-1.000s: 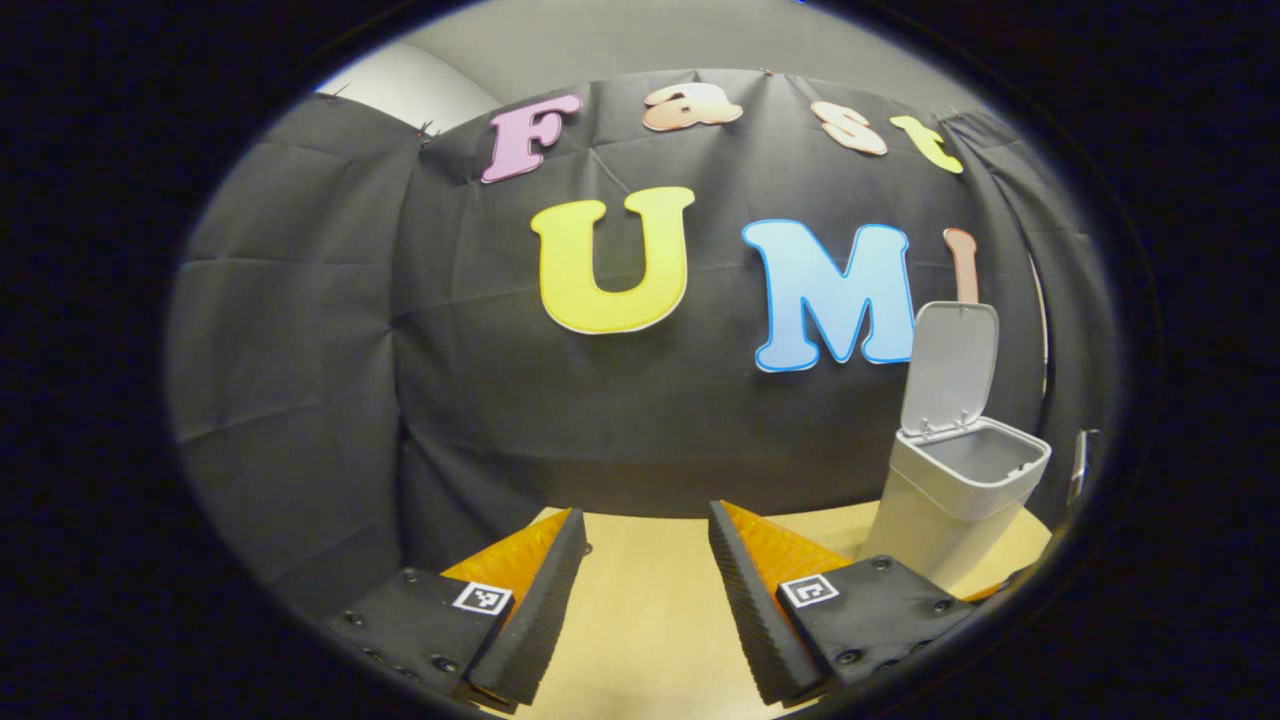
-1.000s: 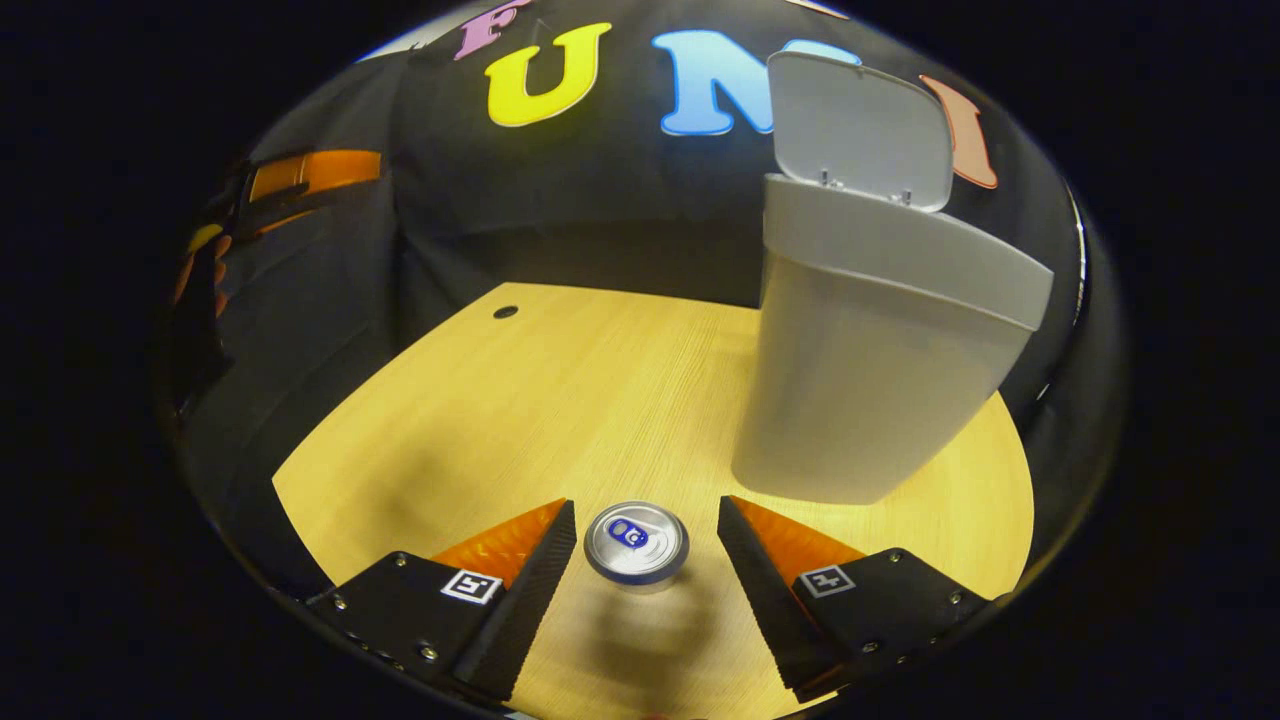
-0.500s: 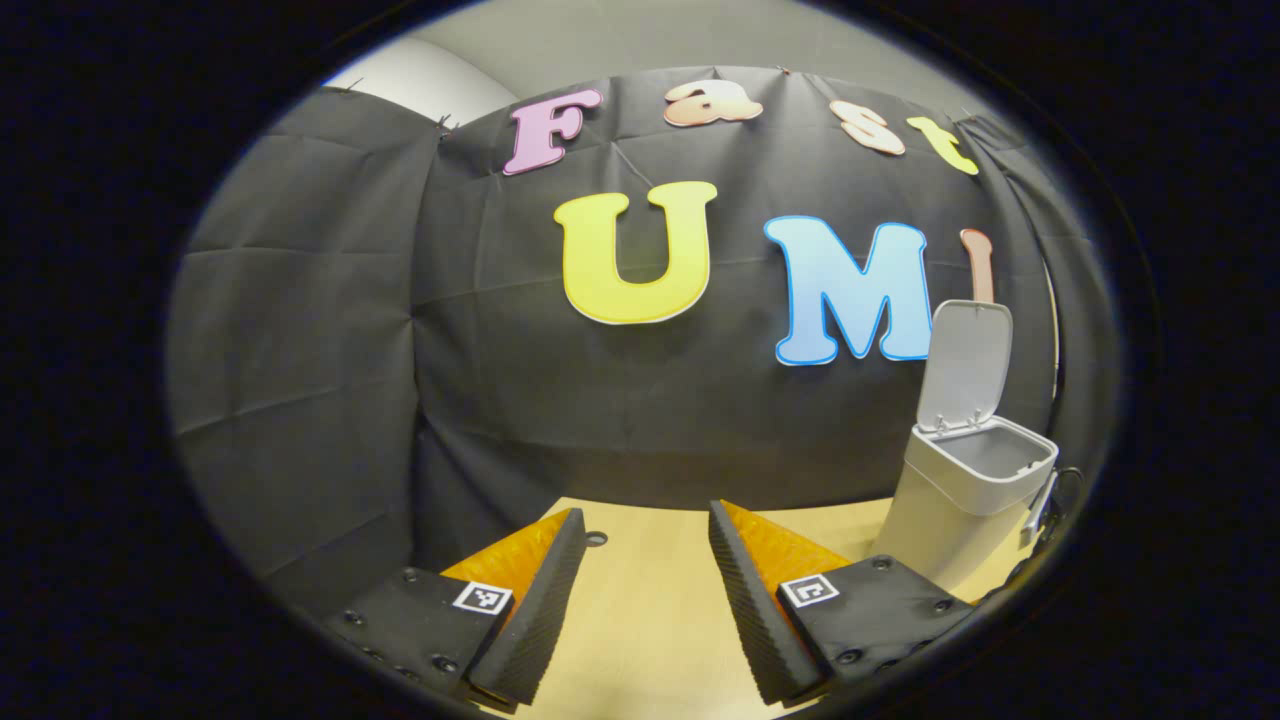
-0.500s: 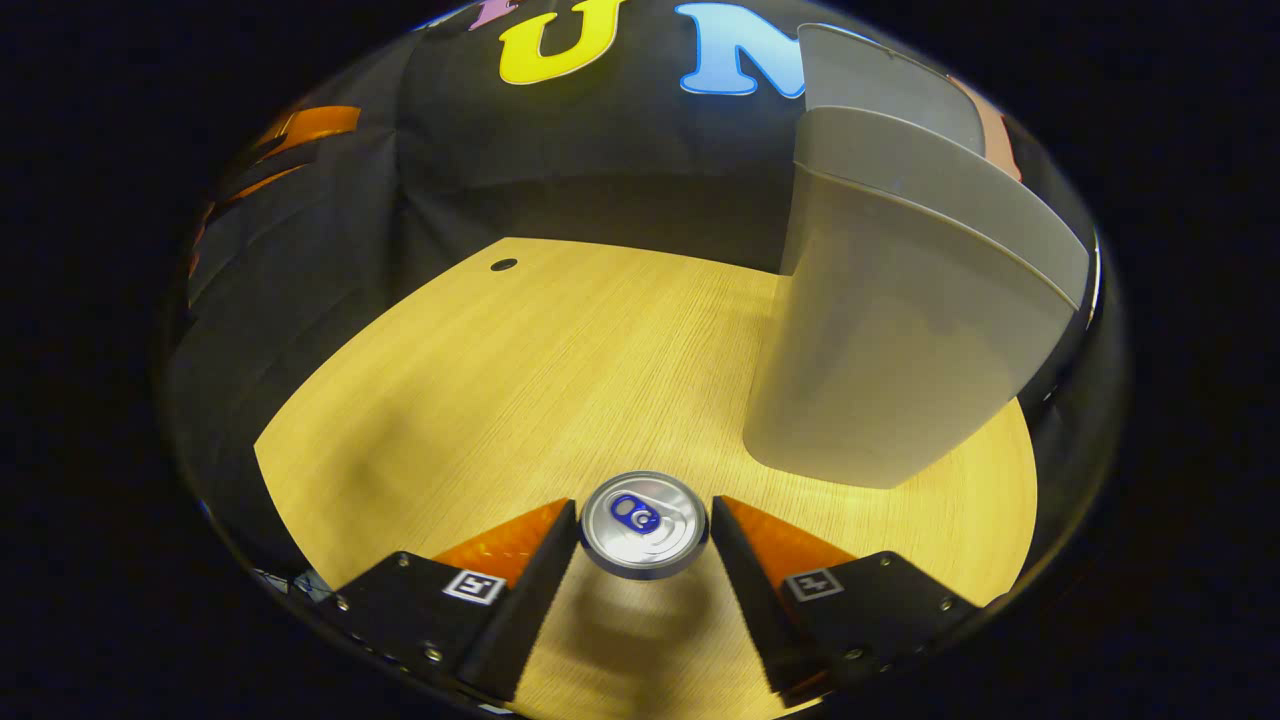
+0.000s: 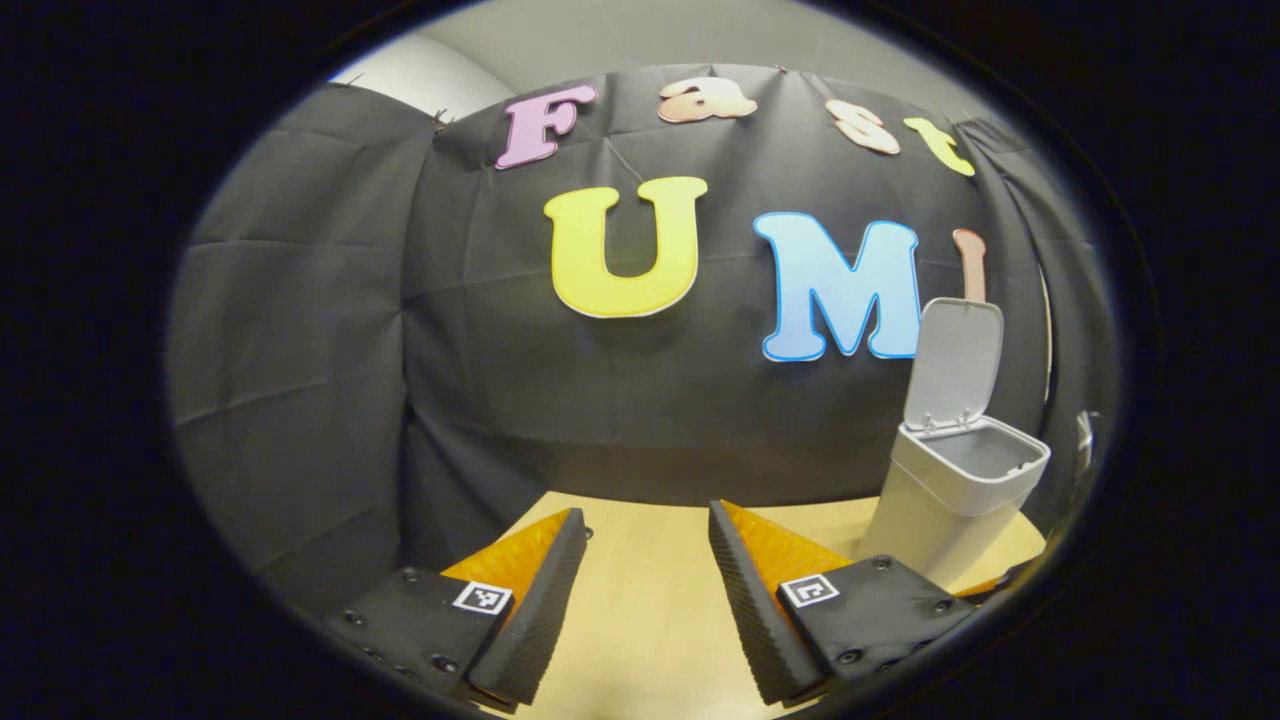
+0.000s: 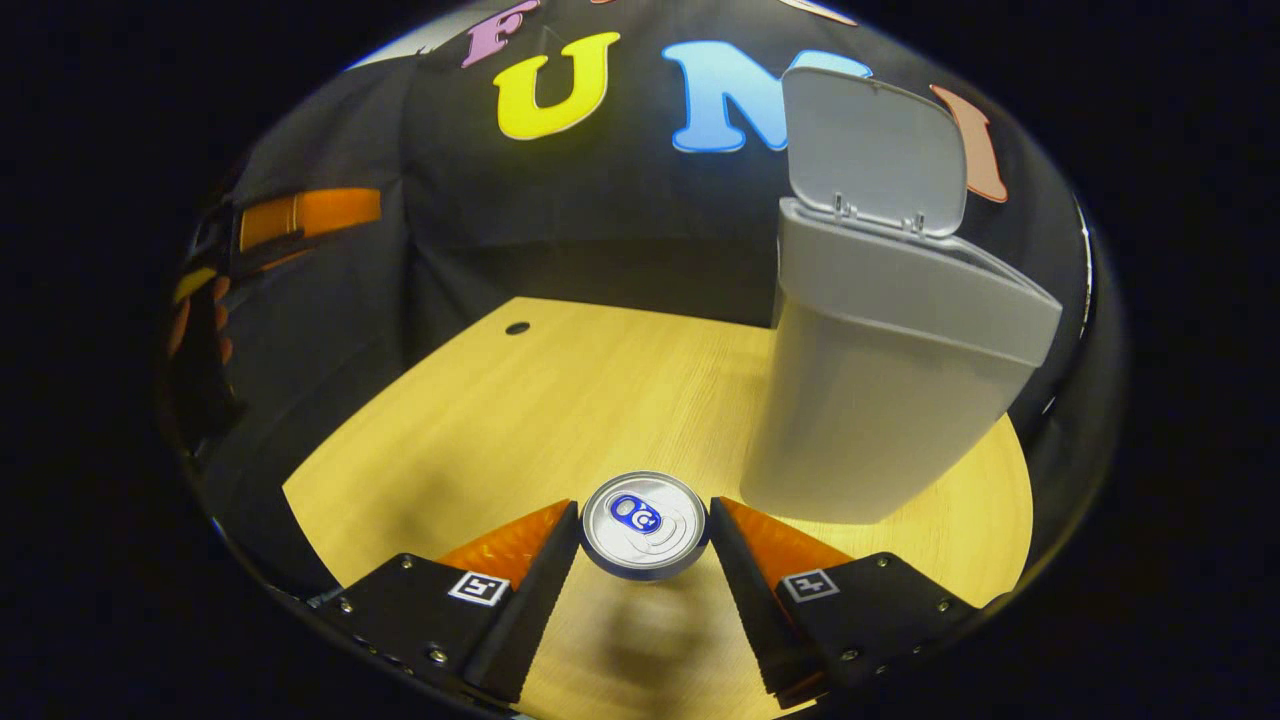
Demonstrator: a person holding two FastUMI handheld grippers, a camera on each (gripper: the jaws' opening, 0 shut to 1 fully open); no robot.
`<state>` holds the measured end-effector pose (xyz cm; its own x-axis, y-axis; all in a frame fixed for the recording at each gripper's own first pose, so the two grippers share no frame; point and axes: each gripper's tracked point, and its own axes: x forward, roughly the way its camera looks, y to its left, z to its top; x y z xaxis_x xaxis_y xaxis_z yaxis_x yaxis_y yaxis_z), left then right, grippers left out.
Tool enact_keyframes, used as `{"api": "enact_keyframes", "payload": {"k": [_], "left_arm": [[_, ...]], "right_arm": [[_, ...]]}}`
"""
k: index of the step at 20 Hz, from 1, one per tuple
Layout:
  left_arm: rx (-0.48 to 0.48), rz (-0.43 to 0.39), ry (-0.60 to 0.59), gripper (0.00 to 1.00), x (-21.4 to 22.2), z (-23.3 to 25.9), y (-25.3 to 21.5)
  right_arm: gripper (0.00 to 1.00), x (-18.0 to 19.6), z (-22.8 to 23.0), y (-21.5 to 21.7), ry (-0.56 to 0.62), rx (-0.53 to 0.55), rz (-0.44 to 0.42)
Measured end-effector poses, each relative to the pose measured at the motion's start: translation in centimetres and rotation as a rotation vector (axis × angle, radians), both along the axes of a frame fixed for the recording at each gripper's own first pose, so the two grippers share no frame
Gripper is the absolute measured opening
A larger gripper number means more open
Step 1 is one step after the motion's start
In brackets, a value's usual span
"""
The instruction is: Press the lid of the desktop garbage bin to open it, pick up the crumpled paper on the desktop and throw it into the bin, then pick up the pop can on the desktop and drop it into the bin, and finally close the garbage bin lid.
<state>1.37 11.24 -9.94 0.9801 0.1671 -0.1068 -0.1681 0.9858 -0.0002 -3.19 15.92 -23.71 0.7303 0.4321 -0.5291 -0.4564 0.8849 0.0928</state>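
With its lid tipped up and back, the bin stands open at the far right of the desk, so the first step looks done. No crumpled paper lies on the bare wood in the right gripper view; I judge it is already in the bin, though the inside is hidden from there and the left gripper view shows only the upper part of it. Left to do: carry the can over the rim, drop it, and shut the lid.

Open desk spreads to the left and far side of the bin, with a small hole near the far edge. The desk's near edge curves close under both claws. The bin's wall rises just to the right of the right claw, so the lift likely has to clear the rim before moving across.

The left claw is spread with nothing between its fingers, low over the desk, well left of the bin.

The right claw pinches the can, both fingers against its sides, top facing the camera.
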Motion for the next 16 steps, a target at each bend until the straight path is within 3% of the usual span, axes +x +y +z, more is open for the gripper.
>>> {"api": "enact_keyframes", "payload": {"k": [3, 6, 10, 16], "left_arm": [[-0.002, -0.021, -0.001, 0.78, 0.2, 0.0, -0.9], [-0.004, -0.041, -0.005, 0.78, 0.4, 0.2, -2.0], [-0.014, -0.061, -0.003, 0.78, 0.4, 0.3, -2.9], [-0.017, -0.073, 0.008, 0.78, 0.2, 0.0, -3.3]], "right_arm": [[0.84, 0.8, 4.7, 0.0, -0.099, 0.040, -0.009], [0.80, 1.9, 10.0, 0.0, -0.210, 0.080, -0.020], [0.83, 3.3, 16.4, -0.7, -0.336, 0.146, -0.057], [0.83, 6.0, 23.0, -5.1, -0.506, 0.153, -0.171]]}}
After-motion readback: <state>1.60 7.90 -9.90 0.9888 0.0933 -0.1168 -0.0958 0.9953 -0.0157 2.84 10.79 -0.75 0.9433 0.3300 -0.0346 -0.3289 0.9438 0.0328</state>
